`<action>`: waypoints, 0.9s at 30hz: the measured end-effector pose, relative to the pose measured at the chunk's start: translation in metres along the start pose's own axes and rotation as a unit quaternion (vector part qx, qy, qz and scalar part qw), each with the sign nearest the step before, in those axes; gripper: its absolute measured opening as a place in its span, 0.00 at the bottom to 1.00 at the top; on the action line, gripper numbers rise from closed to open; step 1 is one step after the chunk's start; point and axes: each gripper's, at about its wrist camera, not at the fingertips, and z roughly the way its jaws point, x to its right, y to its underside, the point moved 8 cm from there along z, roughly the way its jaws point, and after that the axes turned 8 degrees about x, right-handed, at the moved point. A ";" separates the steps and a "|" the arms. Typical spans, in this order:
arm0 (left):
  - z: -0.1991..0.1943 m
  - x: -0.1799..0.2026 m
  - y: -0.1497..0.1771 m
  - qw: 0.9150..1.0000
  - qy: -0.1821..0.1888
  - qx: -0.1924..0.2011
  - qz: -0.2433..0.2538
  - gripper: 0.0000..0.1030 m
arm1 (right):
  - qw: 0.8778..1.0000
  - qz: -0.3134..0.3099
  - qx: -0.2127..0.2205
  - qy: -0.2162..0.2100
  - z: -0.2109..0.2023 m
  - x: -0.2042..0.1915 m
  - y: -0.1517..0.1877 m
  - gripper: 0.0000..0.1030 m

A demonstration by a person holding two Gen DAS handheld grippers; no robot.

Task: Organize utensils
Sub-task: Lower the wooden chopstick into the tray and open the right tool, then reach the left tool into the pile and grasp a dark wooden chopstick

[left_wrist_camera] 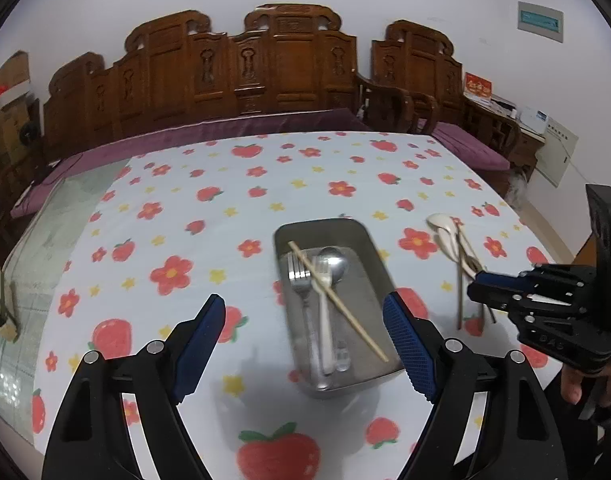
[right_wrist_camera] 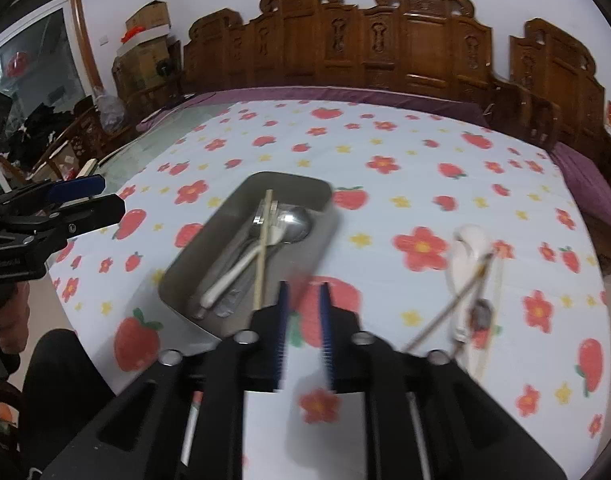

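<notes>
A metal tray (left_wrist_camera: 371,242) (right_wrist_camera: 193,256) lies on the strawberry-print tablecloth. It holds a steel fork (left_wrist_camera: 301,280), a steel spoon (left_wrist_camera: 335,262) (right_wrist_camera: 295,222), a white-handled utensil (left_wrist_camera: 325,332) and one wooden chopstick (left_wrist_camera: 345,310) (right_wrist_camera: 262,248) lying across them. To the tray's right, loose on the cloth, are white spoons (left_wrist_camera: 445,232) (right_wrist_camera: 467,248) and thin chopsticks (left_wrist_camera: 460,292). My left gripper (left_wrist_camera: 303,304) (right_wrist_camera: 109,196) hangs open and wide above the tray's near end. My right gripper (right_wrist_camera: 304,292) (left_wrist_camera: 477,284) is at the tray's near right corner, jaws a little apart, nothing between them.
A carved wooden bench (left_wrist_camera: 265,64) with purple cushions runs along the table's far side. Bare glass tabletop (left_wrist_camera: 45,220) shows left of the cloth, with a small block (left_wrist_camera: 1,308) on it. A person's hand (left_wrist_camera: 577,380) holds the right gripper's handle.
</notes>
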 end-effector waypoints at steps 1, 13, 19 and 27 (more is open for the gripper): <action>0.000 0.005 -0.001 1.000 0.004 0.001 0.001 0.75 | 1.000 -0.001 0.003 0.006 -0.008 0.010 0.001 0.24; 0.016 0.077 0.010 0.999 0.046 -0.012 0.019 0.76 | 0.997 0.033 0.003 0.073 -0.055 0.104 0.027 0.24; 0.035 0.109 0.026 0.997 0.061 -0.031 0.032 0.76 | 0.996 0.042 -0.007 0.082 -0.059 0.122 0.048 0.24; 0.069 0.149 0.038 0.994 0.084 -0.059 0.047 0.70 | 0.994 0.070 -0.018 0.077 -0.053 0.141 0.066 0.24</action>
